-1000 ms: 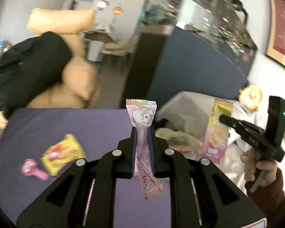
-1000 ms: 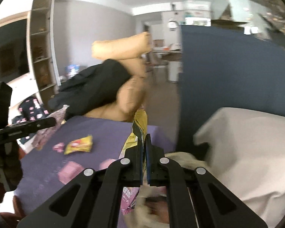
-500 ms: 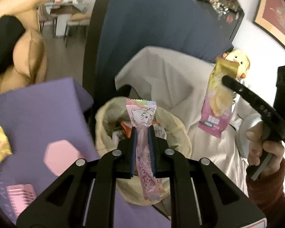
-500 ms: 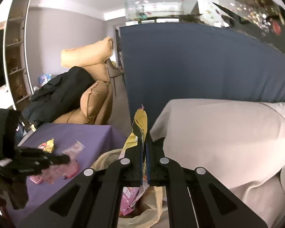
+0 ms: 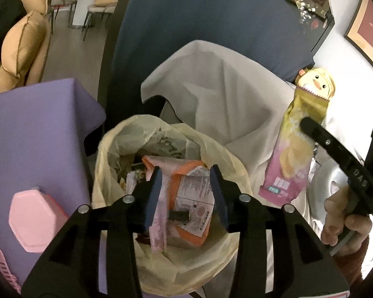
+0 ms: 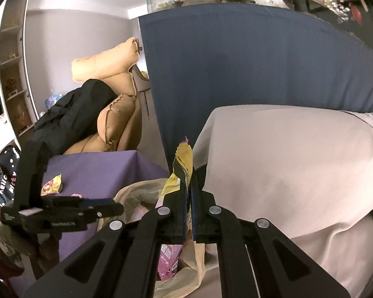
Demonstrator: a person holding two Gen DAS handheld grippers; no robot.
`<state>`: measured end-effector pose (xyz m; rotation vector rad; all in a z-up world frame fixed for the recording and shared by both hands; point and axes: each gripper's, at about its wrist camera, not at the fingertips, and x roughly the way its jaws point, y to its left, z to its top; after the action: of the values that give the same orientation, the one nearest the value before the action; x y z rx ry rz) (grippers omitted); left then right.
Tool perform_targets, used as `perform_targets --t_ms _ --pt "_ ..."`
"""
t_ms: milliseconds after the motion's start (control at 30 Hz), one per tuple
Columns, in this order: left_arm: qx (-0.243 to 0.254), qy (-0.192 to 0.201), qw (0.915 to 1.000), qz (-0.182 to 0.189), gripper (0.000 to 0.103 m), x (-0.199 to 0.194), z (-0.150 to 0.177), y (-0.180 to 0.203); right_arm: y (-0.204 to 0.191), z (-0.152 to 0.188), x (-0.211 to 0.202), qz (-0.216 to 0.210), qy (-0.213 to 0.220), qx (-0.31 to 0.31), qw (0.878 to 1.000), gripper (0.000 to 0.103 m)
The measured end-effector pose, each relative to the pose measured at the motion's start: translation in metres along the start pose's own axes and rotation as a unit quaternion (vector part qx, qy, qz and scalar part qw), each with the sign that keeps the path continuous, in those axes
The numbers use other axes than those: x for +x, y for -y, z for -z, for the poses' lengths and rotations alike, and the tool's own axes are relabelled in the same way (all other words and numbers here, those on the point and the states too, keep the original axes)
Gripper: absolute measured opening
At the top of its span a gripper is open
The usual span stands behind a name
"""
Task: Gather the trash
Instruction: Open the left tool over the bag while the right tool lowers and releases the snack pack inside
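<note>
My left gripper [image 5: 186, 193] is open right above the mouth of a cream plastic trash bag [image 5: 112, 154]. The pink candy wrapper [image 5: 159, 228] hangs loose against its left finger, over an orange packet [image 5: 189, 198] inside the bag. My right gripper [image 6: 188, 193] is shut on a yellow and pink snack bag [image 6: 184, 159], also seen in the left wrist view [image 5: 293, 154], held to the right of the trash bag [image 6: 136, 191] and above it. The left gripper shows in the right wrist view [image 6: 104, 206].
A purple table [image 5: 32, 136] stands left of the bag with a pink hexagonal box [image 5: 34, 218] and a yellow wrapper [image 6: 53, 182]. A beige covered seat [image 6: 286, 161], a blue panel [image 6: 236, 62] and tan cushions [image 6: 112, 94] surround the spot.
My left gripper moved over the trash bag and opened, letting go of the pink candy wrapper. My right gripper came closer to the bag with the snack bag.
</note>
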<state>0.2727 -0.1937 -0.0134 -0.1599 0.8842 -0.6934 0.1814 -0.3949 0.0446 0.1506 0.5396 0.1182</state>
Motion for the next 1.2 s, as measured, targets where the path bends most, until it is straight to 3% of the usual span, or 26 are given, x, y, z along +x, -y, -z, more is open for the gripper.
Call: perform_targets --t_ms 267,500,667,867,1200 --pt "-0.001 0.030 0.9982 -0.052 0.039 -0.045 0.018 -0.015 -0.010 0.005 0.011 -0.002 -0.006 -0.005 1.000 0.005" --pt "-0.035 0.042 0.9929 -0.105 0.039 -0.104 0.056 -0.060 -0.029 0.020 0.036 -0.009 -0.029 -0.017 0.999 0.005" --pt "-0.062 0.067 0.9842 -0.151 0.040 -0.145 0.072 -0.092 -0.046 0.032 0.064 -0.015 -0.050 -0.024 0.998 0.005" --pt "-0.114 0.093 0.9659 -0.213 0.042 -0.189 0.095 -0.145 -0.059 0.049 0.101 -0.022 -0.089 -0.007 0.996 0.005" --pt "-0.199 0.119 0.9445 -0.233 0.042 -0.234 0.134 -0.214 -0.054 0.090 0.140 0.003 -0.191 0.012 0.982 0.005"
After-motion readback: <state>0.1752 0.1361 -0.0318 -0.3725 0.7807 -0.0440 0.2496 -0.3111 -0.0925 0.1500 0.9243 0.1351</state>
